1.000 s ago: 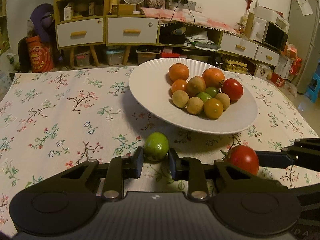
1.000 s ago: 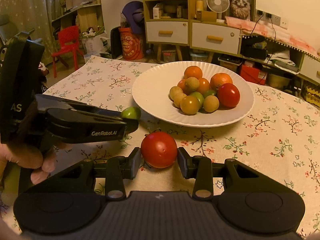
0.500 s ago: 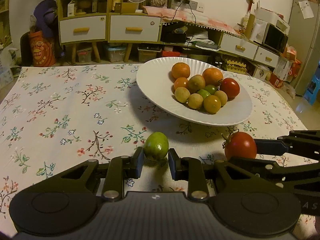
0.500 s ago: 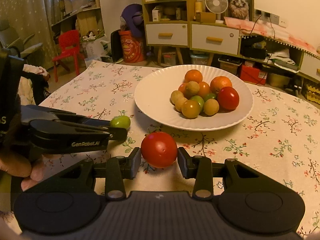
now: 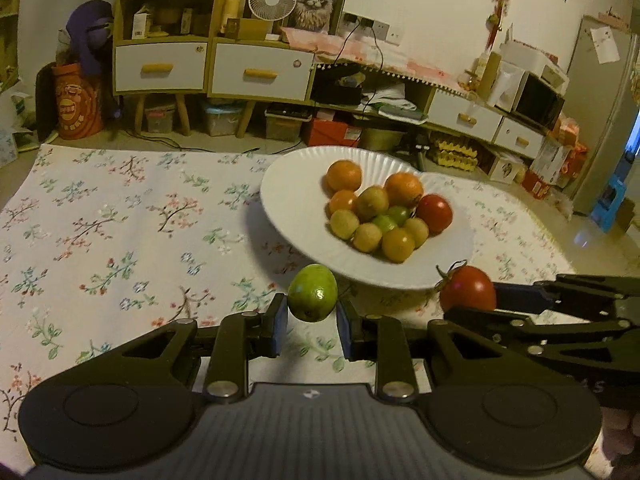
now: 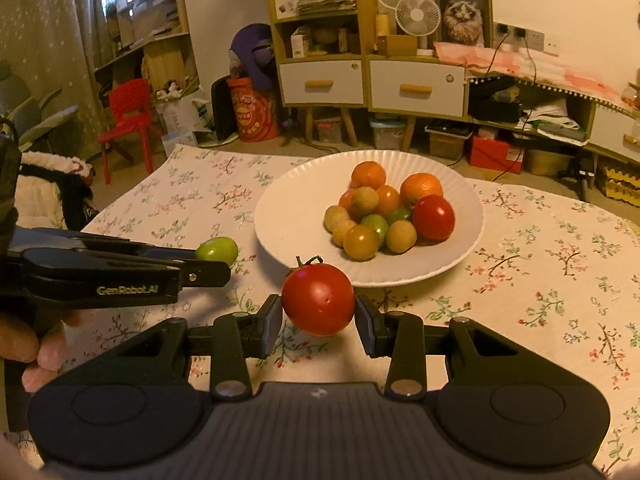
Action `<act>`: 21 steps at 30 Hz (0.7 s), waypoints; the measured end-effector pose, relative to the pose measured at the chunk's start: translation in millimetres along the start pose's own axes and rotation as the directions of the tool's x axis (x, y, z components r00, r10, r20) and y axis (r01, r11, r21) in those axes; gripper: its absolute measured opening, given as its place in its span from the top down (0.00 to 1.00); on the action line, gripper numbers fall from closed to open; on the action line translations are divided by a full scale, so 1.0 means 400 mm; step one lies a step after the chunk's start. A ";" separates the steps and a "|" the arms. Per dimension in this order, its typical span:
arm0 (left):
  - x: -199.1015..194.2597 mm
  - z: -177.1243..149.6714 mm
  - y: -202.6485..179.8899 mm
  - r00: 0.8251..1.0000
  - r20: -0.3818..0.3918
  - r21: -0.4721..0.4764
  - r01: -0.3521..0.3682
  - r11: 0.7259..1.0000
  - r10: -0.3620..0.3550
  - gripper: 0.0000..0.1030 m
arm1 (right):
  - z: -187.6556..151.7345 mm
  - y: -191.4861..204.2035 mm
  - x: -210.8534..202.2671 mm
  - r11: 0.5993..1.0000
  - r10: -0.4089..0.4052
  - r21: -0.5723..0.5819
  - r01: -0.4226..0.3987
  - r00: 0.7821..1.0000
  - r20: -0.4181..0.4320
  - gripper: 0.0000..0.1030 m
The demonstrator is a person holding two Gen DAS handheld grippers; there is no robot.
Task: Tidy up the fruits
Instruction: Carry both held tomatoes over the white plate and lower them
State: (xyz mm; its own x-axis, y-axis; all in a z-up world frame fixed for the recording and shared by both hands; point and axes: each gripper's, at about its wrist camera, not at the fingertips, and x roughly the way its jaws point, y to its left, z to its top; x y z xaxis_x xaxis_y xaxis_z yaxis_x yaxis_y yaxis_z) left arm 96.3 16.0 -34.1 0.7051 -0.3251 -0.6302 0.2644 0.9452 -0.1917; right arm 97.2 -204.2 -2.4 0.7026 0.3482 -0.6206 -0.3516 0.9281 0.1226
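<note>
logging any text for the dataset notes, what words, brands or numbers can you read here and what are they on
"GenRobot.AI": white lettering on the side of the left hand-held gripper, seen from the right wrist view.
"AS": faint letters on the side of the right hand-held gripper, partly cut off at the frame edge.
Orange bucket on the floor: a printed logo, too blurred to read.
Boxes on the shelf: print too small to read.

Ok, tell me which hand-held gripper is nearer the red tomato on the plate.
Right. The right hand-held gripper, shut on a stemmed tomato, sits just before the plate's red tomato; the left hand-held gripper, holding a green fruit, is farther left.
</note>
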 end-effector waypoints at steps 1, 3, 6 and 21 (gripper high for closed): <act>0.002 0.005 -0.003 1.000 0.001 -0.002 0.006 1.000 -0.006 0.66 | 0.004 -0.005 0.000 1.000 -0.003 0.005 0.003 1.000 0.002 0.65; 0.007 0.016 -0.013 1.000 0.005 -0.005 0.020 1.000 -0.020 0.66 | 0.013 -0.015 0.000 1.000 -0.008 0.015 0.007 1.000 0.010 0.65; 0.019 0.027 -0.033 0.999 0.007 -0.002 0.039 0.999 -0.039 0.66 | 0.025 -0.034 -0.002 0.999 -0.020 0.031 0.019 1.000 0.022 0.65; 0.097 0.069 -0.086 0.999 -0.018 0.065 0.028 0.998 -0.027 0.66 | 0.064 -0.112 0.037 0.995 -0.038 0.090 0.035 0.999 0.031 0.65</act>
State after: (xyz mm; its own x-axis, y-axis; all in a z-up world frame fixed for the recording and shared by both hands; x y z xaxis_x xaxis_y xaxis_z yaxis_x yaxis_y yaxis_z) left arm 132.7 -29.8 -31.4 0.6857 -0.3496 -0.6384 0.3259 0.9317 -0.1602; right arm 139.2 -237.3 2.7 0.7344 0.3165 -0.6005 -0.2698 0.9479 0.1696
